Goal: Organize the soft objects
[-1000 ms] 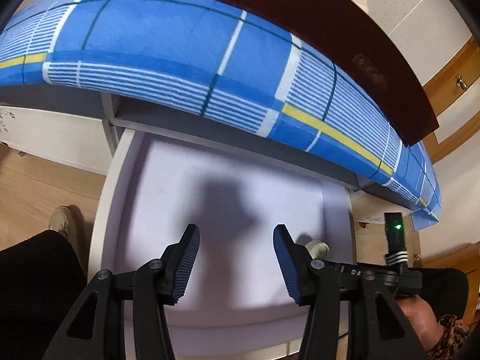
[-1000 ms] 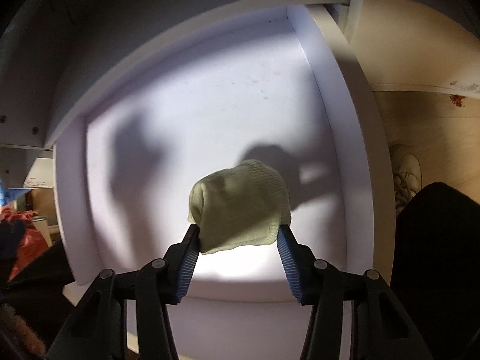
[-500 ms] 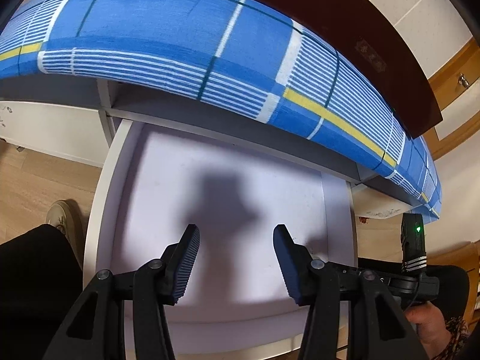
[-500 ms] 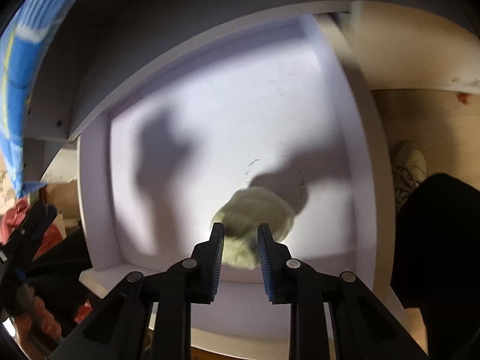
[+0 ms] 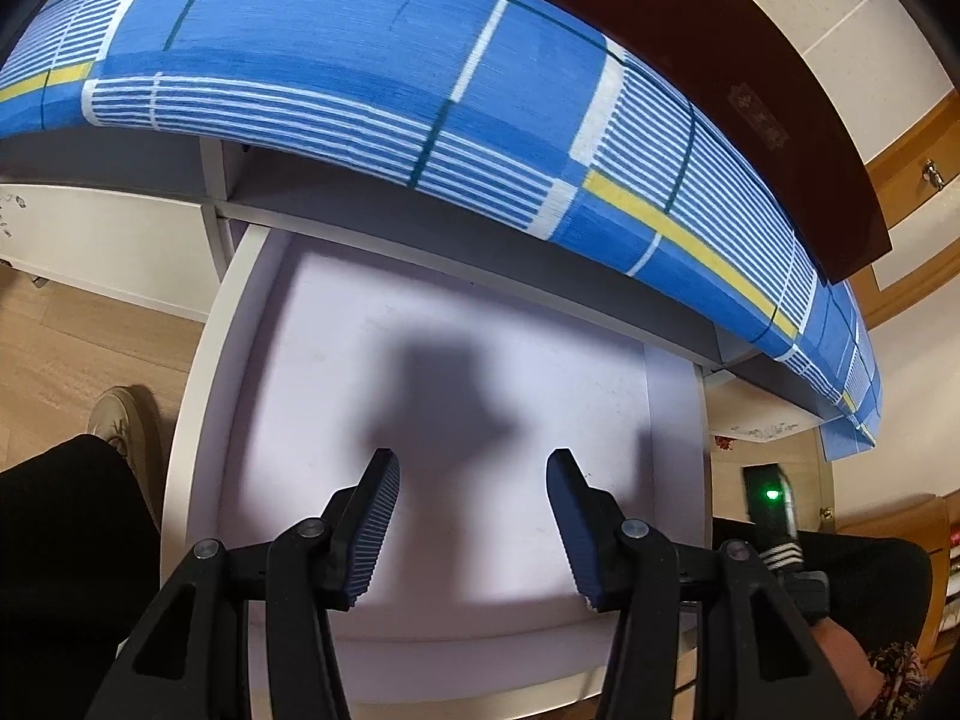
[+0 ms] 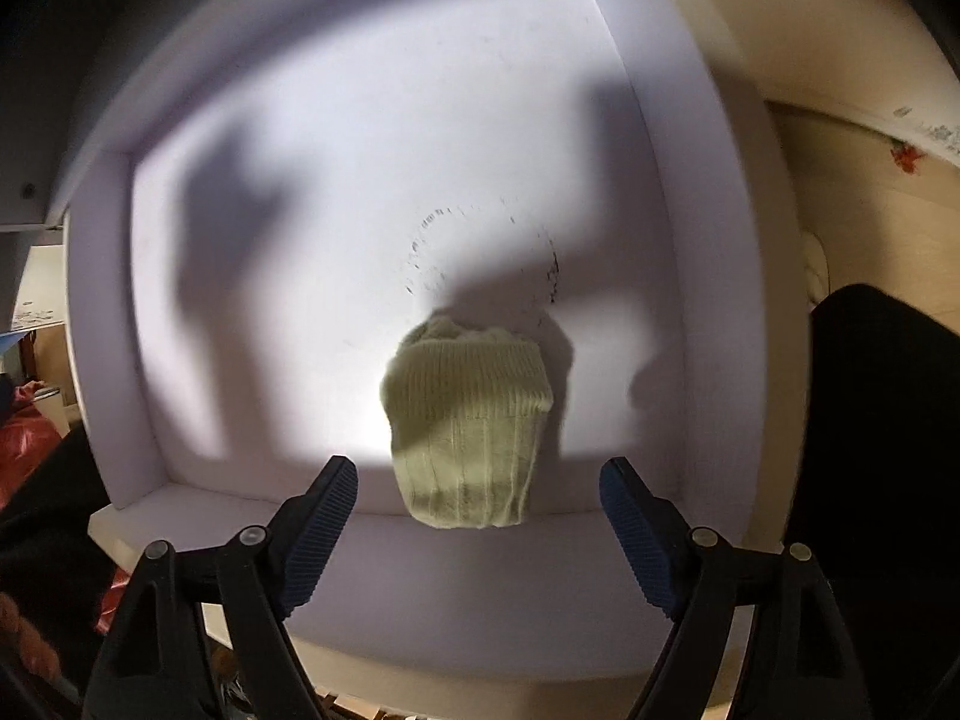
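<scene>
A rolled pale green sock (image 6: 468,420) is in the open white drawer (image 6: 96,330), close to its front wall. My right gripper (image 6: 477,465) hangs just above it, pointing steeply down. Its jaws are opening, and the sock sits in the gap with neither pad touching it. I cannot tell whether the sock rests on the drawer floor. In the left wrist view my left gripper (image 5: 473,455) hovers over the same drawer (image 5: 198,372), open with nothing between its fingers. The sock is hidden in that view.
A bed with a blue plaid sheet (image 5: 360,60) overhangs the drawer's back, under a dark brown board (image 5: 720,60). A person's black trouser leg (image 5: 60,540) and shoe (image 5: 120,420) stand on the wooden floor to the left. A red bag (image 6: 24,444) lies beside the drawer.
The right gripper's jaws pinched the sock narrower, then spread wide and let it go; the gripper sank toward the drawer. The left gripper stayed as it was.
</scene>
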Motion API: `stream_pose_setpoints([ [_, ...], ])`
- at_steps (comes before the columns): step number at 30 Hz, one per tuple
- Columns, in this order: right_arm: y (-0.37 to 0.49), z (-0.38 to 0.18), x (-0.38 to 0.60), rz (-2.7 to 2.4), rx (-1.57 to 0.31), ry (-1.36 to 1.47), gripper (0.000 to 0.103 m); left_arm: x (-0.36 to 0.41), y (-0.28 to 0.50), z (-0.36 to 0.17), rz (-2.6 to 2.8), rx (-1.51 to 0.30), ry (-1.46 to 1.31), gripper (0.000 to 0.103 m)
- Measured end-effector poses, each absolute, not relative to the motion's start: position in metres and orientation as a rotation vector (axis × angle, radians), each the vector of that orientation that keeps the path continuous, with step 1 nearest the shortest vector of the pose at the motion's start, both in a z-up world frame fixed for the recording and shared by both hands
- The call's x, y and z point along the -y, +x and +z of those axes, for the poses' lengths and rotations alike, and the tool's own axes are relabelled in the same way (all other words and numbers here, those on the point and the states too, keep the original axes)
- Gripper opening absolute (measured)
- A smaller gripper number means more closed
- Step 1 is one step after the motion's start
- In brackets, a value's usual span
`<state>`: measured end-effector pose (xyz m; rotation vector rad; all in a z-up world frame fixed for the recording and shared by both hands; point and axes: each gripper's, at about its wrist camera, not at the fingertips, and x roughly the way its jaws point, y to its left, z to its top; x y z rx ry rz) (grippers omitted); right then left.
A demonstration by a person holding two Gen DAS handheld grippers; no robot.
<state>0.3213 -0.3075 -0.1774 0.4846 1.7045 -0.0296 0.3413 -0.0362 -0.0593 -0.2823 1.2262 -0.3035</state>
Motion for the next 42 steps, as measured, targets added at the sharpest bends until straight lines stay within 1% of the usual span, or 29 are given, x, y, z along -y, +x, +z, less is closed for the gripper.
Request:
stream_pose_setpoints([
  [3,0.329,-0.192,0.297,-0.001,-1.71,0.495,0.082,0.036,0.341,-0.061,-0.309,-1.232,-0.28,0.051],
  [4,0.332,-0.197,0.292,0.007,-1.713,0.474,0.078,0.036,0.341,-0.062,-0.311,-1.236,-0.283,0.051],
  [6,0.336,-0.204,0.284,0.014,-1.724,0.42,0.064,0.036,0.34,-0.065,-0.307,-1.244,-0.278,0.051],
  [7,0.337,-0.209,0.28,0.014,-1.738,0.377,0.058,0.035,0.341,-0.065,-0.305,-1.247,-0.277,0.051],
  [9,0.336,-0.212,0.278,0.017,-1.744,0.365,0.055,0.034,0.342,-0.067,-0.3,-1.251,-0.282,0.051],
  [12,0.336,-0.204,0.284,0.018,-1.709,0.417,0.054,0.033,0.345,-0.069,-0.292,-1.253,-0.297,0.051],
  [18,0.322,-0.164,0.309,0.034,-1.612,0.504,0.054,0.038,0.345,-0.072,-0.302,-1.258,-0.283,0.051],
  [27,0.304,-0.08,0.333,0.164,-1.408,0.72,0.054,0.036,0.342,-0.067,-0.306,-1.244,-0.292,0.051],
  [28,0.304,-0.08,0.337,0.172,-1.391,0.733,0.054,0.037,0.342,-0.066,-0.309,-1.244,-0.293,0.051],
  [37,0.292,0.031,0.378,0.214,-1.166,0.825,0.054,0.045,0.341,-0.058,-0.344,-1.224,-0.276,0.051],
  [38,0.296,0.046,0.385,0.225,-1.18,0.835,0.054,0.044,0.341,-0.057,-0.346,-1.223,-0.278,0.051],
  [42,0.31,0.096,0.39,0.265,-1.086,0.836,0.054,0.044,0.342,-0.054,-0.345,-1.219,-0.289,0.051],
])
